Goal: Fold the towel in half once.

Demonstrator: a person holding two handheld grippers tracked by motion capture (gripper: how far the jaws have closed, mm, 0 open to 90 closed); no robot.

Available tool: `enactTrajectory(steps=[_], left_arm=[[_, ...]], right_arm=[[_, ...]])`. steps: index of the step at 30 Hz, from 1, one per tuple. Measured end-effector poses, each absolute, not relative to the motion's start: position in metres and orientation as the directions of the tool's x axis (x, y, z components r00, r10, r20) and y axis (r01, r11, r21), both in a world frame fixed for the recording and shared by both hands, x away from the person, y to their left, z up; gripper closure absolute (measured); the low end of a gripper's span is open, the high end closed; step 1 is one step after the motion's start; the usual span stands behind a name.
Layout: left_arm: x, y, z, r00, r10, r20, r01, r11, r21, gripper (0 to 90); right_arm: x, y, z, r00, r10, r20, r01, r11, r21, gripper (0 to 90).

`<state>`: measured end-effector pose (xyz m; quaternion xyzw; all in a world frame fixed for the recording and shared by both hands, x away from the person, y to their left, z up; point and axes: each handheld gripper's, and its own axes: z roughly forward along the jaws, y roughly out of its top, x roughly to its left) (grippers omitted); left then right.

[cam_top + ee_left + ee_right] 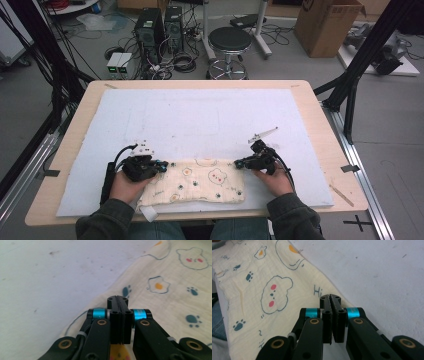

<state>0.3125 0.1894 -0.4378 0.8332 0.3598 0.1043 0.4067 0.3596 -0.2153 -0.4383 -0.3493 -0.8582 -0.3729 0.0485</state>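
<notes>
While the wooden table [320, 125] carries everything, a pale blue-white mat [200, 115] covers most of its top, leaving bare wood along the left, right and far edges. On the mat, close to its near edge and about midway between its left and right corners, lies a cream cloth [200, 182] folded into a long band that runs parallel to that edge; it is printed with bear faces, fried eggs and dark paw prints, and a small white tag hangs at its near left corner over the mat's rim.

At the cloth's left end sits the left gripper [161, 164], held in the person's left hand [125, 186], with its tips over the far left corner of the fabric. From the left gripper view its jaws are clenched flat together, and a fold of the cloth [175, 290] seems to run in under them, though whether fabric is pinched between them cannot be told.

At the cloth's right end the right gripper [239, 163], in the right hand [275, 180], points inward at the far right corner. Its own view shows the serrated jaws pressed together above the cloth's [257, 302] edge, beside the printed "Hi"; whether they nip any fabric cannot be told
</notes>
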Motion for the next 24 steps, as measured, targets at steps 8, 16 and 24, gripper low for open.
enactTrajectory(steps=[8, 16, 24], left_arm=[[0.313, 0.211, -0.442, 0.677, 0.722, -0.144, 0.553, -0.370, 0.747, 88.8], [0.311, 0.214, -0.441, 0.674, 0.726, -0.138, 0.550, -0.368, 0.750, 89.0], [0.308, 0.208, -0.431, 0.714, 0.685, -0.147, 0.488, -0.336, 0.805, 87.6]], right_arm=[[0.359, -0.216, -0.439, -0.752, 0.563, 0.342, 0.634, 0.478, 0.607, 88.8], [0.359, -0.216, -0.440, -0.756, 0.562, 0.335, 0.627, 0.475, 0.618, 88.8], [0.354, -0.203, -0.424, -0.792, 0.518, 0.324, 0.578, 0.465, 0.670, 88.1]])
